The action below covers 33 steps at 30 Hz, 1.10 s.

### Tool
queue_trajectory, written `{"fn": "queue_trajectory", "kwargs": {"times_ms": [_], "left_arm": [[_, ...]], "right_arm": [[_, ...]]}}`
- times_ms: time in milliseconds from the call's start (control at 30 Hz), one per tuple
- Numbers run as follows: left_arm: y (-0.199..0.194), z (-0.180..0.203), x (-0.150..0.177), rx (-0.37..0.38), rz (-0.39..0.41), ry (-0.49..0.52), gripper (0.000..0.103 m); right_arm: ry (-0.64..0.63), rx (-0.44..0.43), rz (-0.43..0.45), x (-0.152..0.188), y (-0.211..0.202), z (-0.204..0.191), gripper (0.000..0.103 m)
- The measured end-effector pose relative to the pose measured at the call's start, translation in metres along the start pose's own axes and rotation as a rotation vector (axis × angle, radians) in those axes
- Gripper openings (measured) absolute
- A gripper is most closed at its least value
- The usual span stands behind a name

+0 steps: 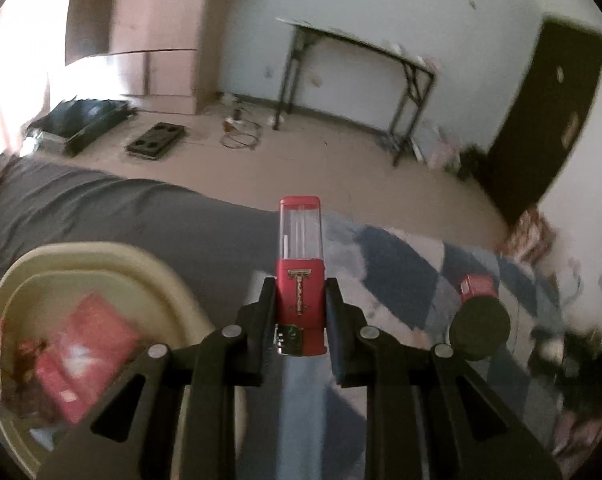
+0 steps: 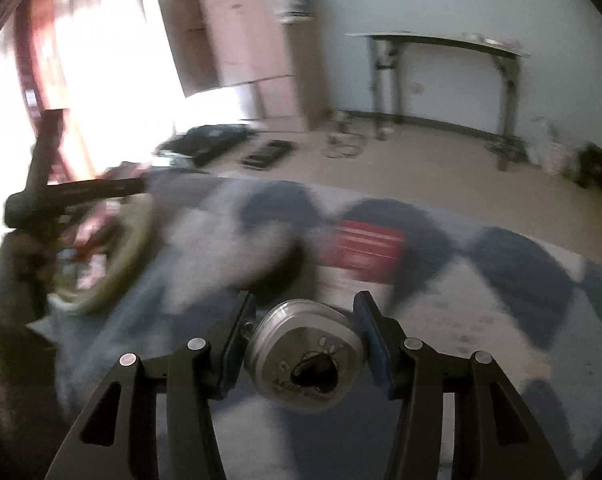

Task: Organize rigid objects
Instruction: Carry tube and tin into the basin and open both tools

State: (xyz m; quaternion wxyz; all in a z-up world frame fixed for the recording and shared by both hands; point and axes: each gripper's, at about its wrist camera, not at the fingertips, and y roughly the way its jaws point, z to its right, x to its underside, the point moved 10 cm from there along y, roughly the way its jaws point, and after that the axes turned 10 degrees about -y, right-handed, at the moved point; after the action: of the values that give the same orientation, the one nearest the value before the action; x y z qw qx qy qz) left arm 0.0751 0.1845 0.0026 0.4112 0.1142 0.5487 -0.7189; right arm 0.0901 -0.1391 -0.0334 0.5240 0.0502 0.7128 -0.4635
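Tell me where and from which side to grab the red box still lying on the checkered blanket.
Judging from the blurred right wrist view, the red box lies flat on the checkered blanket, long side across the picture. Best come from above and pinch its two long edges near the middle; the flat top offers no hold. Both grippers are full now.

Left gripper [image 1: 299, 312] clamped on a red case [image 1: 300, 276] with a clear top, held upright at centre. Cream basin [image 1: 101, 256] at 8 o'clock, red packet [image 1: 87, 354] inside. Black disc [image 1: 480, 329] at 4 o'clock, small red box [image 1: 478, 286] just behind. Checked blanket [image 1: 401, 256] beneath. Folding table [image 1: 357, 76] at 1 o'clock, by the wall.
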Motion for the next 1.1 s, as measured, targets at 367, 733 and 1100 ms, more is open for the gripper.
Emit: {"fn": "queue_trajectory", "kwargs": {"times_ms": [367, 733, 1100], "left_arm": [[-0.073, -0.15, 0.005, -0.095, 0.138, -0.329, 0.024], [-0.012, -0.153, 0.01, -0.14, 0.031, -0.369, 0.024], [-0.013, -0.161, 0.011, -0.211, 0.029, -0.362, 0.041]], "right_arm": [[-0.263, -0.394, -0.131, -0.061, 0.102, -0.242, 0.051], [-0.474, -0.267, -0.161, -0.066, 0.172, -0.305, 0.05], [-0.512, -0.255, -0.112, -0.067, 0.186, -0.32, 0.05]]}}
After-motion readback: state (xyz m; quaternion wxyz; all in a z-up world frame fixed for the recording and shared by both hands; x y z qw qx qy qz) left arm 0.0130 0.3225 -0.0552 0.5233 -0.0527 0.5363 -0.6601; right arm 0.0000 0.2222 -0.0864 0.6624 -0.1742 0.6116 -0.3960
